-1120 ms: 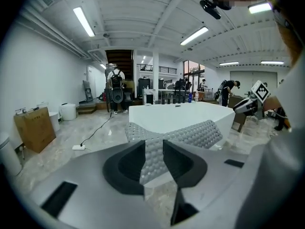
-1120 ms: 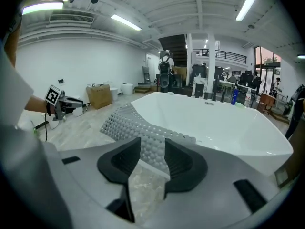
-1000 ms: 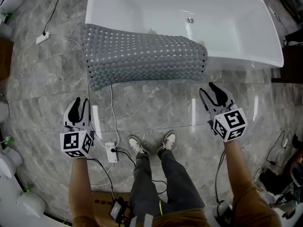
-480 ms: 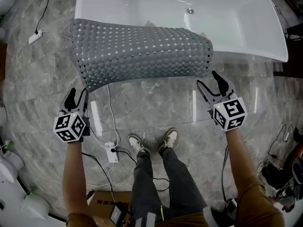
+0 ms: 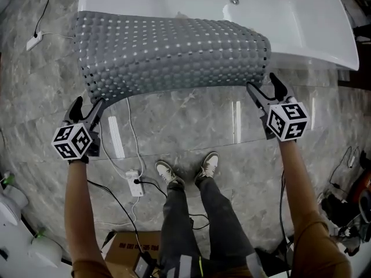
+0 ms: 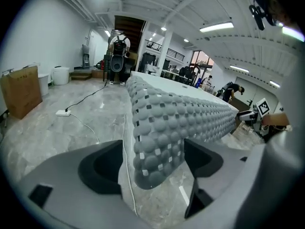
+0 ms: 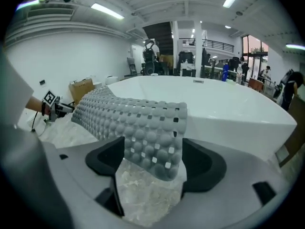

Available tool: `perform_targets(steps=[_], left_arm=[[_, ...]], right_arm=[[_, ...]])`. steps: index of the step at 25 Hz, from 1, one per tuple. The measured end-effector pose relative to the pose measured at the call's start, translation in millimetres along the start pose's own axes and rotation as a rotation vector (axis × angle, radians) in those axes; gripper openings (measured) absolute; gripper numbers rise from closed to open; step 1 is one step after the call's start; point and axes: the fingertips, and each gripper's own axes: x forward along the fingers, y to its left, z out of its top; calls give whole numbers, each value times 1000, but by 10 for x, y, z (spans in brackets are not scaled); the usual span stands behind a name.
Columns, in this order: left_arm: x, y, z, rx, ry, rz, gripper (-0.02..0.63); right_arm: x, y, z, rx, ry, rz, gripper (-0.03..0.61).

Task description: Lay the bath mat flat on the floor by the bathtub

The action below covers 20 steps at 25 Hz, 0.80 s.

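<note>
Bath mat [image 5: 174, 54]: draped over bathtub's [image 5: 301, 28] near rim.
Left hand-held gripper [image 5: 87, 104]: your jaws stand apart — mat's left corner between them.
Right hand-held gripper [image 5: 264, 84]: apart too — right corner between.

Toward seven o'clock in the head view we see a white plastic power strip [image 5: 134, 186] with thin cables trailing from it, and near six o'clock a brown cardboard box [image 5: 119, 249]. At ten o'clock lies a small white plug block [image 5: 33, 40], and at eight o'clock sit rounded white plastic containers [image 5: 8, 204]. In the left gripper view we find a tall brown cardboard carton [image 6: 20, 90] at nine o'clock, a white cylindrical bin [image 6: 60, 75] near it, and a person wearing a black backpack [image 6: 118, 51] at eleven o'clock. In the right gripper view a blue bottle [image 7: 225, 72] stands at two o'clock, below long fluorescent ceiling lights [image 7: 108, 11].
</note>
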Motion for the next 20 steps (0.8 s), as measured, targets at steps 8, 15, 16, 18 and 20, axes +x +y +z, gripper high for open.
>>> perform_targets(steps=[8,15,16,18,20], left_arm=[[321,69,-69,-27,3,-60,449],[525,61,-98,-62,14,-91,466],[524,61,-107,-69,12,-97,469],[512,68,-121,-77,9,-113,481],[502,64,-120,-77,10,-137,495]], right_arm=[[295,-30,-146,54,56,77,441],[526,-99,-151,61,104,107,449],[544,-93,-164,73,105,115,449],[573,-81,-197,98,110,133,460],[597,-71,-232,106,121,146,460]])
